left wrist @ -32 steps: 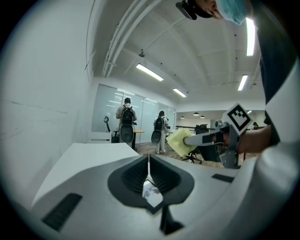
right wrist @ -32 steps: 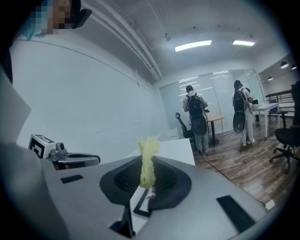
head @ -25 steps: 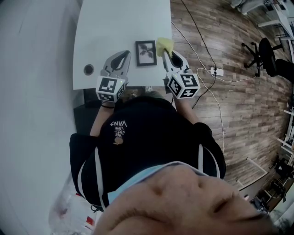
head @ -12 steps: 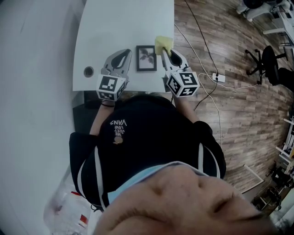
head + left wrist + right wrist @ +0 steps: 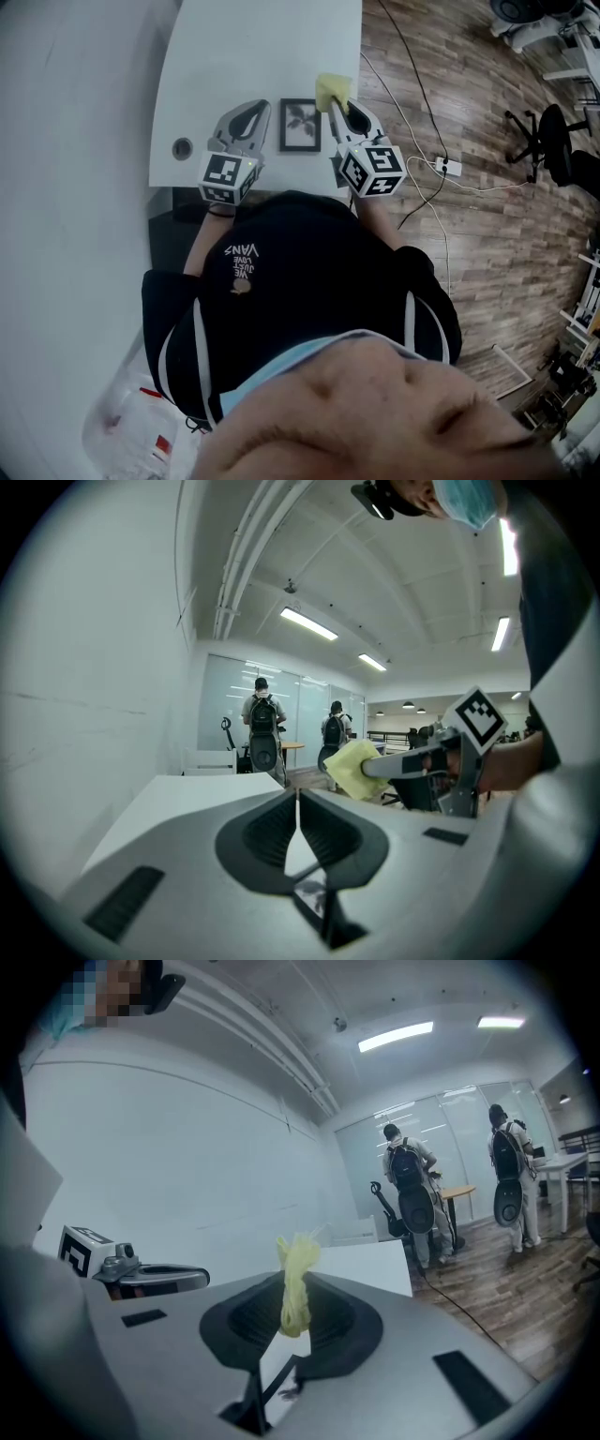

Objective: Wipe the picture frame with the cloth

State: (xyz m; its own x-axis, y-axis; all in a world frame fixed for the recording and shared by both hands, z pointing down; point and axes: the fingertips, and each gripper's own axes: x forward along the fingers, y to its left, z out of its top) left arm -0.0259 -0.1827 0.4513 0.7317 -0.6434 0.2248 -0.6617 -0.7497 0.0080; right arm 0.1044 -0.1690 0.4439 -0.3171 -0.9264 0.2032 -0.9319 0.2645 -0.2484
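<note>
Black top of the person fills the near part of the head view, with both forearms reaching over the near edge of the white counter.

Next out is the left hand-held gripper. Its jaws are together with nothing between them. The left gripper view shows only a thin seam at the tips. It sits over the counter just left of the picture frame. Cannot tell if it rests on the surface.

The picture frame has a dark border and a leaf print. It's close to the counter's near edge, right of centre, between the two grippers, with the print facing the head camera.

The right hand-held gripper is just right of the frame, jaws clamped on the yellow cloth. In the right gripper view the cloth is bunched upright between the pads. From above, the cloth sticks out past the tips at the frame's far right corner, close to the counter's right edge. Cannot tell whether cloth and frame touch.

A round cable hole sits near the counter's near left corner.

Further out, the wooden floor is to the right of the counter. A power strip and an office chair are on it. Far back, two people with backpacks stand by a glass wall.
</note>
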